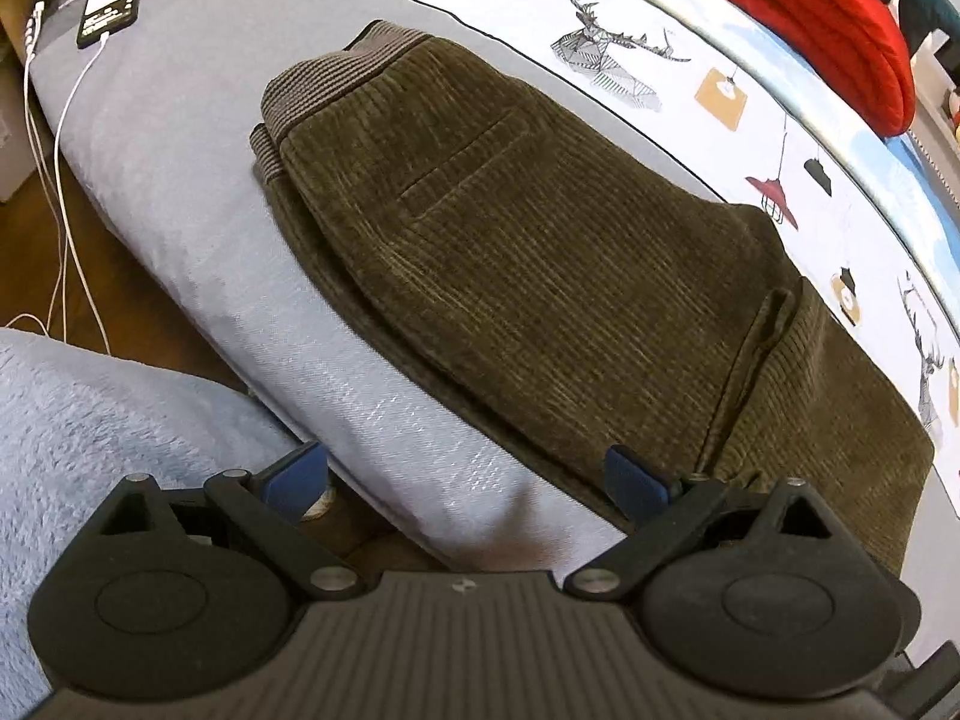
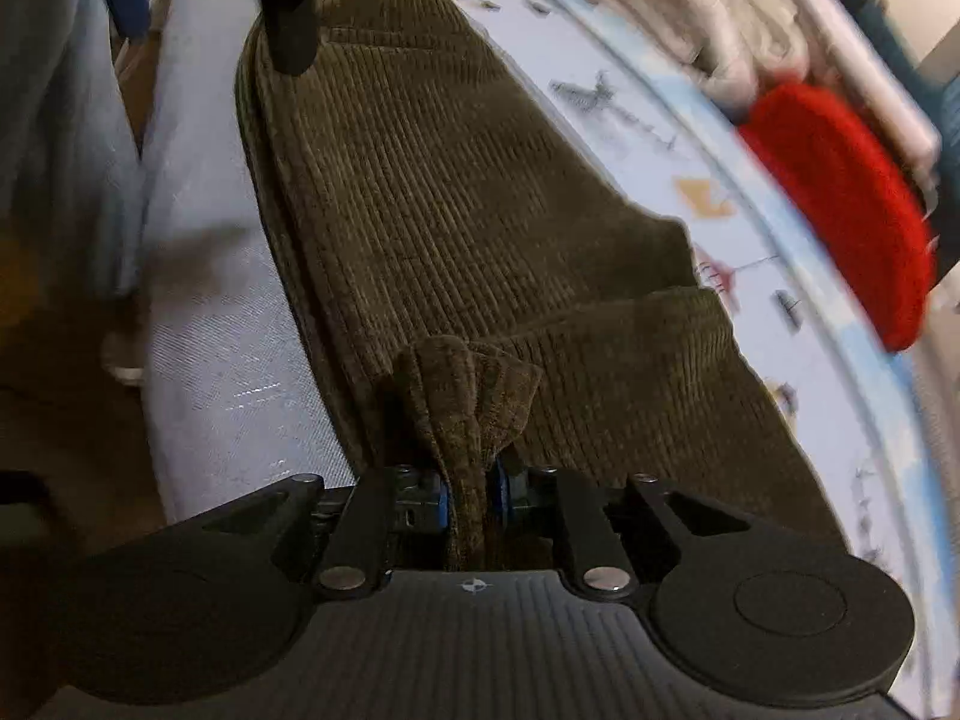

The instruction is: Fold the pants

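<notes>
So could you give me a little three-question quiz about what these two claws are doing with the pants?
1. True or false: the left claw is clamped on the pants.
2. What does the right claw pinch?
A. phone cable
B. a bunch of the olive corduroy
C. the red item
3. Fill in: the pants lie on a grey ____.

Key: 1 false, it stands open with nothing between its pads; 2 B; 3 padded surface.
</notes>
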